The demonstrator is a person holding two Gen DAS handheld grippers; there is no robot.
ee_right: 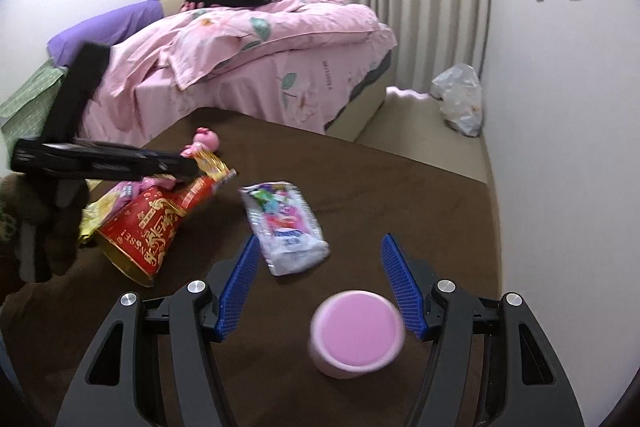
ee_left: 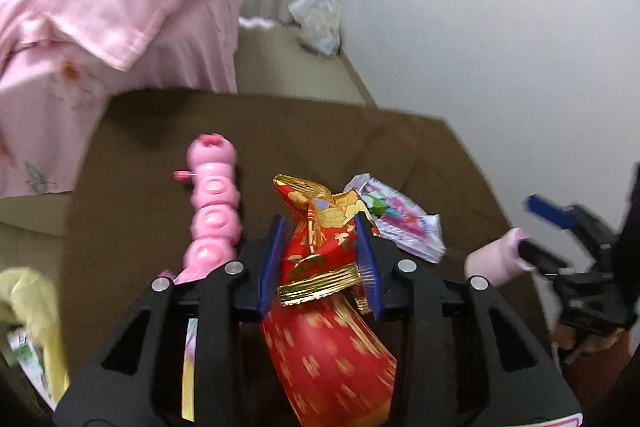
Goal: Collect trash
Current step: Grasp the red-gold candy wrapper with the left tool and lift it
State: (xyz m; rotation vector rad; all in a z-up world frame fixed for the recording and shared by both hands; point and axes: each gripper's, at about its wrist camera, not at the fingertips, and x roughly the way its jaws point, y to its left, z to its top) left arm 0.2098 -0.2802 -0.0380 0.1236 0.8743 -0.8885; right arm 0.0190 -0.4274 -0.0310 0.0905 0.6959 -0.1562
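Left wrist: left tongs (ee_left: 320, 251) clamped on red wrapper (ee_left: 320, 239). Right tongs (ee_right: 320, 279) wide, pink cup (ee_right: 356, 333) between, untouched; clear wrapper (ee_right: 286, 227) just ahead.

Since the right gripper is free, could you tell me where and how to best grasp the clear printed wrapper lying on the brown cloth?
Grip the clear printed wrapper across its narrow width at the near white end, coming from above. It lies flat and long on the brown cloth, so the side edges fit the right gripper's open jaws.
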